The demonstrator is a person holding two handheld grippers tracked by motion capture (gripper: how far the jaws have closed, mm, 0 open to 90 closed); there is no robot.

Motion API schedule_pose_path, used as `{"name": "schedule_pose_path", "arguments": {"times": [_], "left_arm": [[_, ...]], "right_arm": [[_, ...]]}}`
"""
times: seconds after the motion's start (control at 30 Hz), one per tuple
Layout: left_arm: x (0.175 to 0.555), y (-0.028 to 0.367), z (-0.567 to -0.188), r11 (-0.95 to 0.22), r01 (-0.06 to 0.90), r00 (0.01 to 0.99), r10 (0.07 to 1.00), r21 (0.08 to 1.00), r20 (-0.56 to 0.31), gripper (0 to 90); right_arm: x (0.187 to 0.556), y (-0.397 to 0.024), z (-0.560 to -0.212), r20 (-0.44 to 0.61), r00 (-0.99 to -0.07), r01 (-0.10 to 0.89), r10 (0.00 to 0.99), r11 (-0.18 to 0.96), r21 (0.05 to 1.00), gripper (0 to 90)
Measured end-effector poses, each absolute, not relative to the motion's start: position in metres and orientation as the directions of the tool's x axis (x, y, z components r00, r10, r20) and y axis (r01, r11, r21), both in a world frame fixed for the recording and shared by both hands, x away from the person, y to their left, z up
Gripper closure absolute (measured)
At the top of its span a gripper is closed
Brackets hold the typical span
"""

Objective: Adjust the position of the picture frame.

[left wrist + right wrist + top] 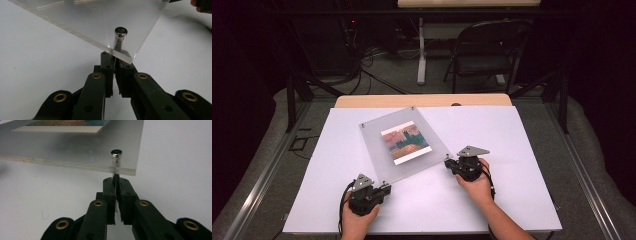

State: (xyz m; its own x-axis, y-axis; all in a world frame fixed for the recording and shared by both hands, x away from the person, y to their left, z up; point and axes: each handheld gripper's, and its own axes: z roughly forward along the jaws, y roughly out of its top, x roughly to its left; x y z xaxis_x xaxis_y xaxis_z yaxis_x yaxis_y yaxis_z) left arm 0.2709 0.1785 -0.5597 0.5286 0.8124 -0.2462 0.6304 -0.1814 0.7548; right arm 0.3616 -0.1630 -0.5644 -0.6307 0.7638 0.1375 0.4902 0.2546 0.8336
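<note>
A clear acrylic frame (377,145) lies tilted on the white board (512,150), with a colourful picture (406,142) sandwiched in its middle. Metal pins run through its corners. My left gripper (387,186) sits at the frame's near-left corner. Its jaws are shut under the plate (100,22) on the stem of the corner pin (120,31), seen in my left gripper view (115,59). My right gripper (448,163) is at the near-right corner. In my right gripper view (116,182) the jaws are shut on the stem of that corner's pin (116,152), just below the plate edge (75,165).
The white board covers a wooden table (422,100). Beyond it stand a black folding chair (492,50), a white table leg (421,55) and loose cables (362,65) on the floor. Metal rails run along both sides of the table.
</note>
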Motion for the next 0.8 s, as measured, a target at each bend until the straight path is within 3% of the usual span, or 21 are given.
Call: {"name": "schedule_pose_path", "arguments": {"times": [0.8], "left_arm": [[0.287, 0.183, -0.546, -0.173, 0.609, 0.545, 0.801, 0.774, -0.249, 85.4]], "right_arm": [[0.345, -0.170, -0.546, 0.124, -0.628, 0.477, 0.768, 0.254, 0.841, 85.7]]}}
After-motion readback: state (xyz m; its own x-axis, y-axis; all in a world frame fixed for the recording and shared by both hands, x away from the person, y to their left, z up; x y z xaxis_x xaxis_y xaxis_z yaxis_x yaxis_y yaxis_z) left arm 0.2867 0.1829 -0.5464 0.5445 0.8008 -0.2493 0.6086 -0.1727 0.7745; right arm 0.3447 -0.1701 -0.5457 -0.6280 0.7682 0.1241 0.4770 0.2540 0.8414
